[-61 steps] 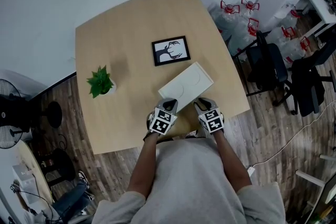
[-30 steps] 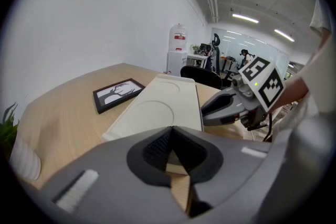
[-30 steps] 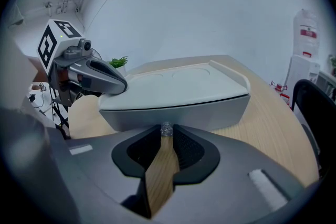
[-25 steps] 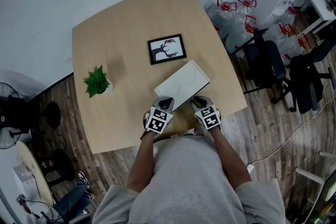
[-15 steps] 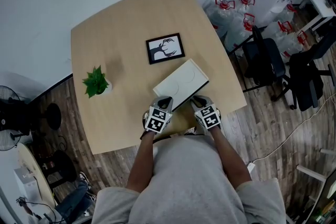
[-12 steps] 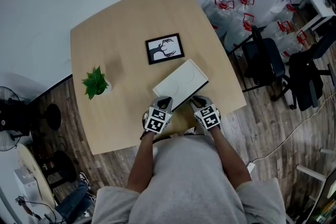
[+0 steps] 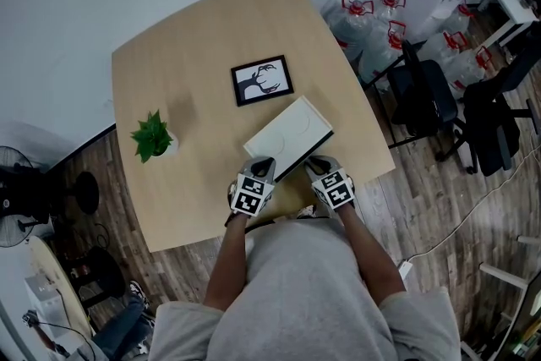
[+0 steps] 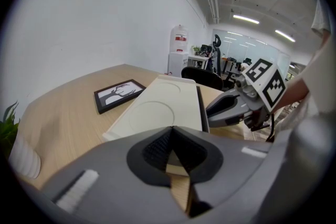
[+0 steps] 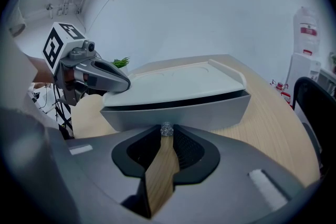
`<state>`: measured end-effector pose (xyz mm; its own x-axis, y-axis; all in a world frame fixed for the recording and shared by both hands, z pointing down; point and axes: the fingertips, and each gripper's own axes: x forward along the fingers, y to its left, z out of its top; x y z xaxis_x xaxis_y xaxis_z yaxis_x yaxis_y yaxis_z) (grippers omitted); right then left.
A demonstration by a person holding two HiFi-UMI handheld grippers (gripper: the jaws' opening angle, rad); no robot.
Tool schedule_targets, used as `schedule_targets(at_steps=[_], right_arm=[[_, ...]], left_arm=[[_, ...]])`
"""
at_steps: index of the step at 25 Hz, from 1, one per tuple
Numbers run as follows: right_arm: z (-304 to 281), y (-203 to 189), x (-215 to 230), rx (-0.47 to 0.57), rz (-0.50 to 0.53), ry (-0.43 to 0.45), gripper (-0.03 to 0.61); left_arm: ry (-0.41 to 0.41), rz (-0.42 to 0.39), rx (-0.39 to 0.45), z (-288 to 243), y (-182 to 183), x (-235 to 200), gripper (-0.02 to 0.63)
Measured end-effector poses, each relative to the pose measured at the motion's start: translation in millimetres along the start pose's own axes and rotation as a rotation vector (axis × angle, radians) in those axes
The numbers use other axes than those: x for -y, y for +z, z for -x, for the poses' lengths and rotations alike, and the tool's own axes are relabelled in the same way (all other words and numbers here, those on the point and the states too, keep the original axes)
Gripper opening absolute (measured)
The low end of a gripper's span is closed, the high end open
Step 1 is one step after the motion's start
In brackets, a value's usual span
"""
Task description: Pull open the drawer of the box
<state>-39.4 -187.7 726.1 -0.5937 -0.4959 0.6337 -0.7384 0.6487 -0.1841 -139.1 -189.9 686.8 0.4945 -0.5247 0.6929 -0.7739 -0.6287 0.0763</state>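
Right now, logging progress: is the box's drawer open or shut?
Barely open: drawer front juts past the lid, dark gap above; right gripper shut on its knob.

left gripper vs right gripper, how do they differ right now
The right gripper has its jaws shut on the drawer's small clear knob; the left gripper is shut on nothing. The right gripper faces the grey drawer front; the left gripper's tip is at the white box's top corner. Both sit at the box's near side.

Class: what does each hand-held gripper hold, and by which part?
The right hand-held gripper grips the small clear knob on the grey drawer front of the flat white box. The left hand-held gripper holds nothing, jaws shut.
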Motion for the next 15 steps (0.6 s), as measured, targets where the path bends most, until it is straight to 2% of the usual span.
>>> schedule_targets(at_steps=[15], right_arm=[[10.8, -8.2, 0.6, 0.004, 0.002, 0.001, 0.074]], left_arm=[[0.024, -0.002, 0.012, -4.3, -4.5, -5.7, 0.052]])
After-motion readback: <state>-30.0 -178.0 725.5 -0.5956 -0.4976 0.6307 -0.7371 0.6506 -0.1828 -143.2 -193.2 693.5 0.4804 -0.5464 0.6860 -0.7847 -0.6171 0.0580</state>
